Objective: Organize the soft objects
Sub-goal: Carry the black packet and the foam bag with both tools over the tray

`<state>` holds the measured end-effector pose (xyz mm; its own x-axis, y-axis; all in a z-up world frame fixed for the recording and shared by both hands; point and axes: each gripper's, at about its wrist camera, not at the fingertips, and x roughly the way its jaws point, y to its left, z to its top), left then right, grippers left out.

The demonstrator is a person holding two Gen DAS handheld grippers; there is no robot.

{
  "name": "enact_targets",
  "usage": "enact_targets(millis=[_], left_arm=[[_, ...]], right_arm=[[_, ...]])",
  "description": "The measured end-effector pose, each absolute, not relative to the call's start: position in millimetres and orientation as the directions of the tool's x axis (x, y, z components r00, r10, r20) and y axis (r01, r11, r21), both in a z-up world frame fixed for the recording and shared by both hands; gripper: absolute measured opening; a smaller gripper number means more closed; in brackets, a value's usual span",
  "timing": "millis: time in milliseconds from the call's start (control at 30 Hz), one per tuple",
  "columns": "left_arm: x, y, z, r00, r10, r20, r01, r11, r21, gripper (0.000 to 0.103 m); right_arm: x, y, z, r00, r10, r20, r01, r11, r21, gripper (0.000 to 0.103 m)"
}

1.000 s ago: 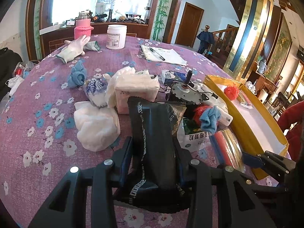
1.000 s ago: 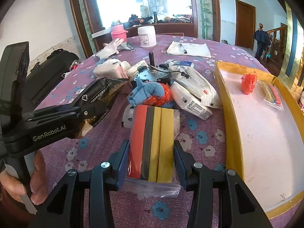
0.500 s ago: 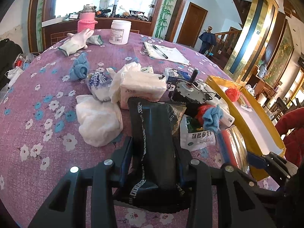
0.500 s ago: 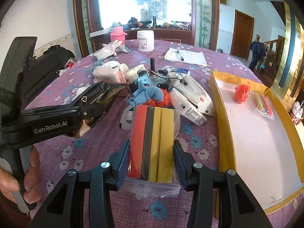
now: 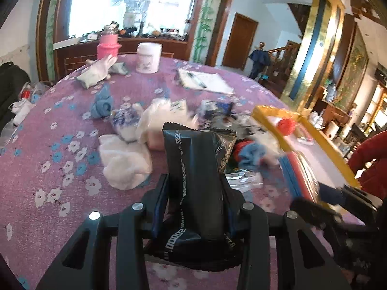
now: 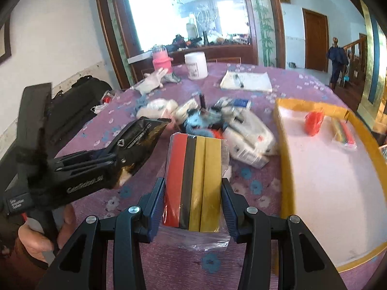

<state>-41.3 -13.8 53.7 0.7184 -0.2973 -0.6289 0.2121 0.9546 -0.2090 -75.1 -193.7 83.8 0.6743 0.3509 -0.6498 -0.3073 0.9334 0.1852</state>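
A: Left wrist view first. What has the left tool got?

B: Its jaws are part closed and pinching a black pouch, held clear of the table. Half a second ago the cloth pile sat higher in the view; now it is lower and blurred, so the hand has lifted and swung.

A: And the rest there?

B: A white cloth and a blue cloth lie toward the table's left side, loose. The tray shows at the right edge.

A: Right wrist view?

B: The right tool grips a striped pack in clear wrap, jaws part closed against its sides. It has also come up off the table since a second ago. The tray rim is just to its right, with a red item already inside.

A: So what does that mean?

B: Both picks look done, I'd say; the carry to the tray comes next. The pile in the table's middle is left to sort
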Motion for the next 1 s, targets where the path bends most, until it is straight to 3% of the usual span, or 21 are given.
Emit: enact_targets(millis=[433, 1000], left_arm=[[-58, -90, 95, 0.679, -0.4, -0.615, 0.371, 0.91, -0.183, 0.038], [-36, -240, 67, 0.486, -0.514, -0.707, 0.513, 0.823, -0.245, 0.038]], right_arm=[[-80, -283, 107, 0.763, 0.307, -0.569, -0.164, 0.943, 0.289, 0.048], [-92, -412, 89, 0.783, 0.155, -0.603, 0.114, 0.916, 0.384, 0.048]])
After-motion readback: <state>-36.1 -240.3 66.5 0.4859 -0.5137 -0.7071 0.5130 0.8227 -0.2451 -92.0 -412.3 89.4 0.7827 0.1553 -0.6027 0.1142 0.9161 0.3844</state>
